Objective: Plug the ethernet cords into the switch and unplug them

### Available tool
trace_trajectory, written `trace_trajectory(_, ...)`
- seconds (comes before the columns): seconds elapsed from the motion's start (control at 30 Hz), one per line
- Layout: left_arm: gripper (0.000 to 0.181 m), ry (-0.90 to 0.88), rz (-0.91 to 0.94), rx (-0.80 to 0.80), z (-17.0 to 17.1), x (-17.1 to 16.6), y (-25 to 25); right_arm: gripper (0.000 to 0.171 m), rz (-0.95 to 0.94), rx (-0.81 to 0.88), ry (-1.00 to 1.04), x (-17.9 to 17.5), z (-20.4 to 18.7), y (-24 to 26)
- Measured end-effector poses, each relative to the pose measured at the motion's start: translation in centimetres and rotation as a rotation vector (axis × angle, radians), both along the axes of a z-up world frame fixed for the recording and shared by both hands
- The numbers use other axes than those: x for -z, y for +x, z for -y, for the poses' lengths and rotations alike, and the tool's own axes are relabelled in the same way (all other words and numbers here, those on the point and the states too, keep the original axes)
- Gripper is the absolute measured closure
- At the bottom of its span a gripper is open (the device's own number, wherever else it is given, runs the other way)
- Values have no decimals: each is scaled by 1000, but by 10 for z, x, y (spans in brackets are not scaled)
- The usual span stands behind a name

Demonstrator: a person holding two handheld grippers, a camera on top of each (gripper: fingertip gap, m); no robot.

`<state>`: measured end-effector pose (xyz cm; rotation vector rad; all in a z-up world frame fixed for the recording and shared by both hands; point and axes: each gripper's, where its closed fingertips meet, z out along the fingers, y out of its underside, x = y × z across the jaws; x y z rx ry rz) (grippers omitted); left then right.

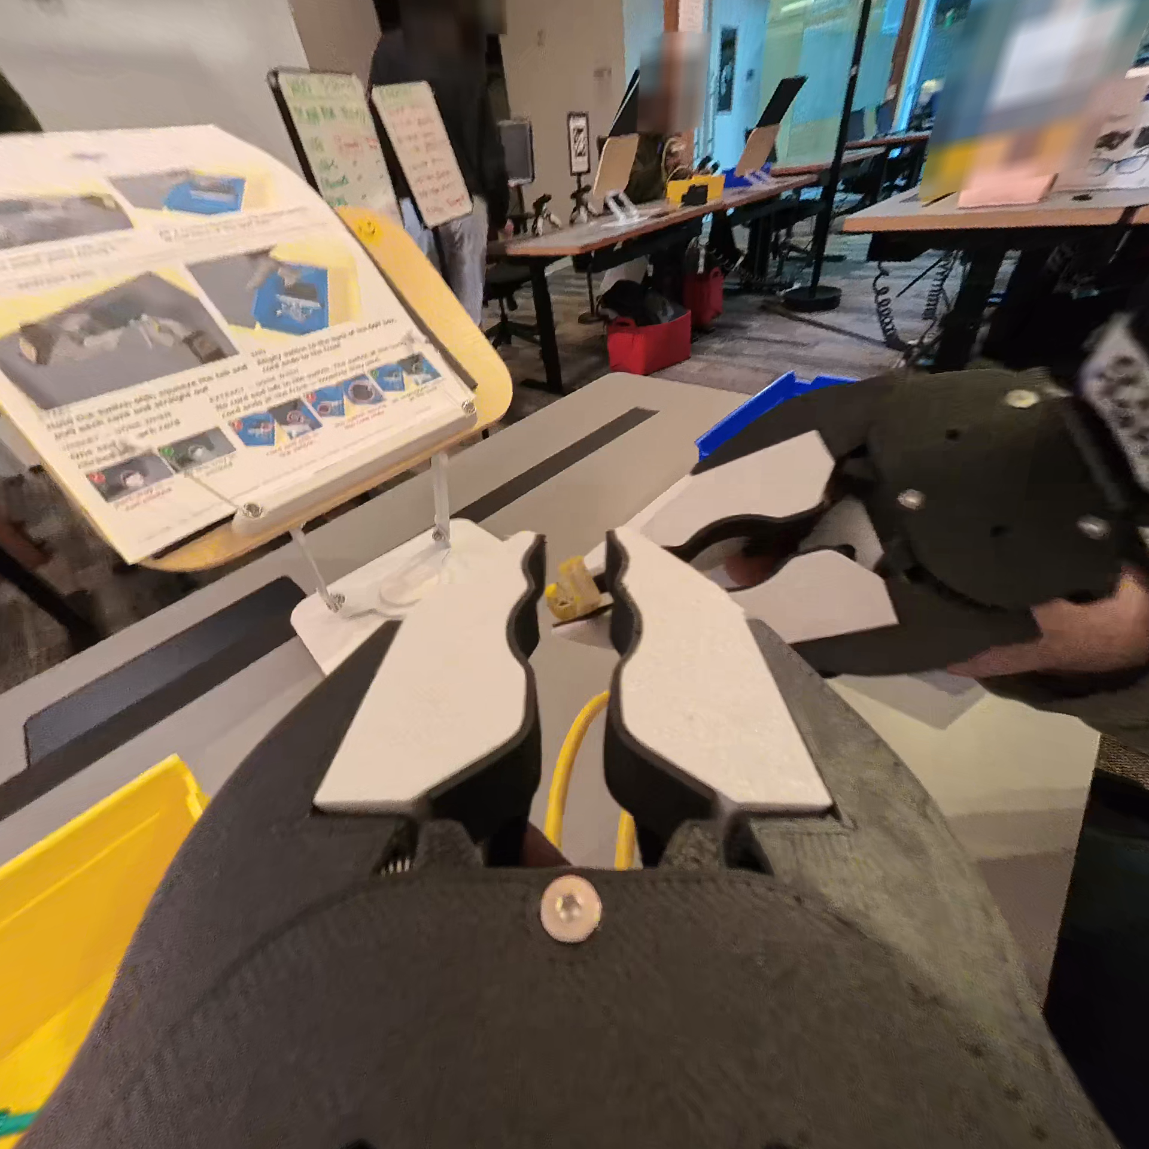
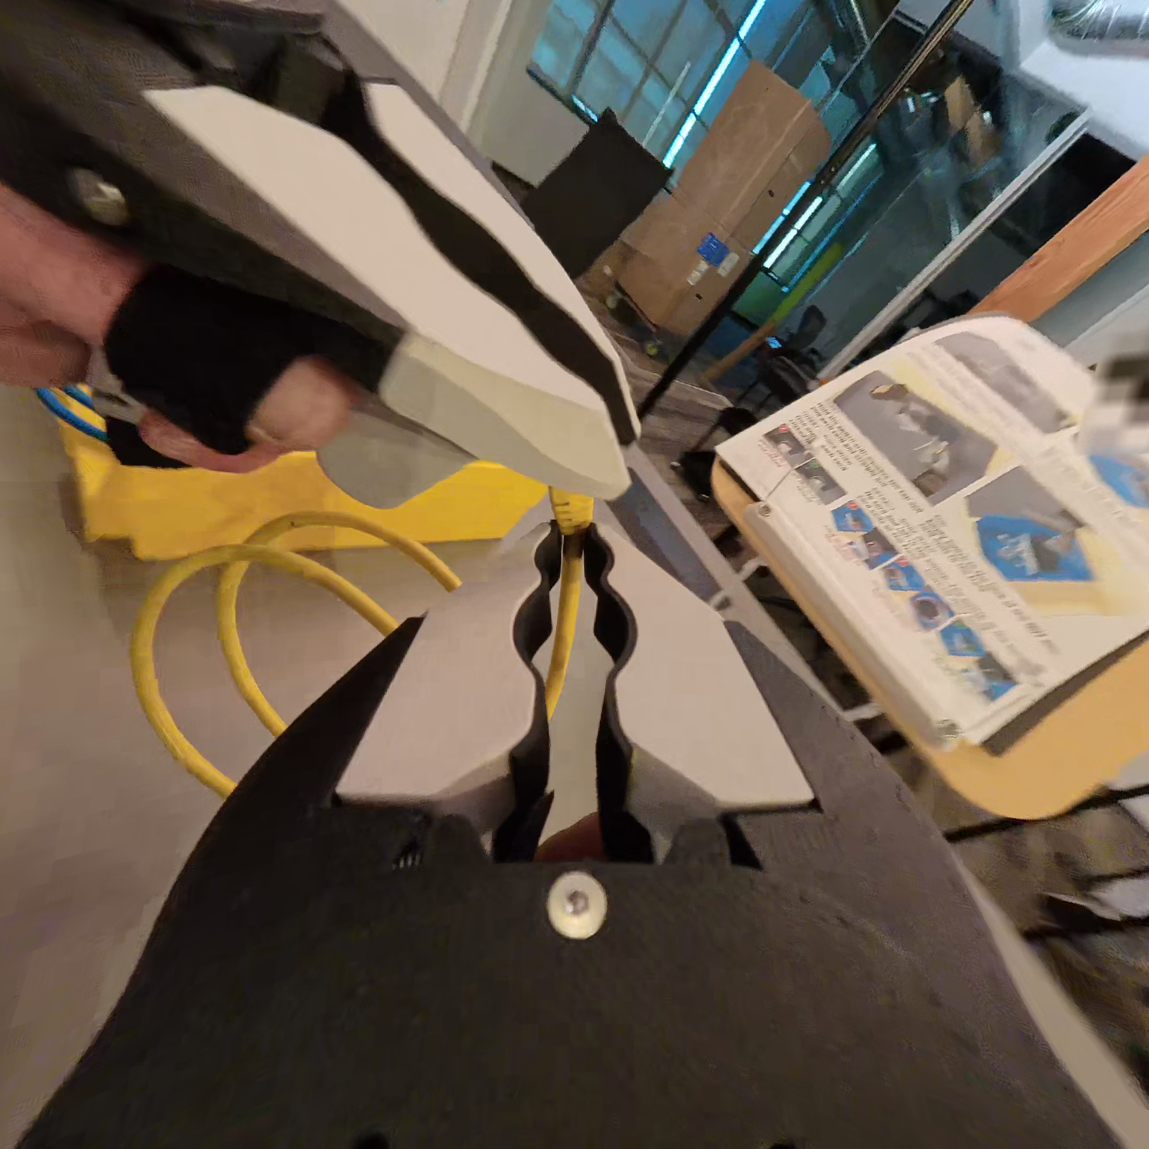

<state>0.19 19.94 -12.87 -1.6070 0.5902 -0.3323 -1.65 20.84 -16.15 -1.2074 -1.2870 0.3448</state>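
Grey table [image 2: 74, 715], yellow bin [image 2: 280, 516], looped yellow cord [image 2: 186, 733], document stand base [image 1: 398, 590]

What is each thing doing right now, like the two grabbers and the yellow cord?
right gripper: shut on the yellow cord, just behind its plug.
left gripper: slightly open, holding nothing.
yellow cord: looped on the table, plug end lifted, in no socket.
instruction board: propped tilted on its stand.

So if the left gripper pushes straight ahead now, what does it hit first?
Most likely the yellow plug just beyond the left gripper, held by the right gripper; depth is hard to judge.
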Motion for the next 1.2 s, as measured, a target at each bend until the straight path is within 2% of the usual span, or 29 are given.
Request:
trace_trajectory(0.13,143,37,-26,58,5,-12,-5,168,-184,-139,-228,-5,1,5)
trace_trajectory(0.4,139,78,-86,194,17,-31,-17,168,-583,-456,-588,-33,6,27)
trace_trajectory(0.53,141,63,-15,244,11,-23,-18,168,-730,-592,-710,-52,11,36)
trace_trajectory(0.6,137,9,-27,302,11,-4,-5,168,-762,-617,-732,-57,13,36)
trace_trajectory(0.7,132,-49,-4,391,16,14,18,169,-781,-643,-735,-60,20,33)
trace_trajectory(0.73,135,-62,15,399,16,18,23,168,-782,-651,-739,-60,22,32)
trace_trajectory(0.8,150,-86,39,399,13,26,30,168,-779,-662,-754,-58,25,28)
trace_trajectory(0.87,176,-92,46,391,12,31,32,168,-769,-665,-752,-54,27,25)
trace_trajectory(0.93,177,-145,62,379,10,35,28,167,-743,-644,-758,-49,25,23)
trace_trajectory(0.97,177,-164,51,363,8,38,25,163,-718,-611,-747,-45,21,23)
trace_trajectory(1.03,177,-184,2,321,4,41,15,115,-677,-545,-723,-41,11,26)
trace_trajectory(1.2,178,-275,-207,276,7,53,-2,122,-403,-425,-439,-36,6,44)
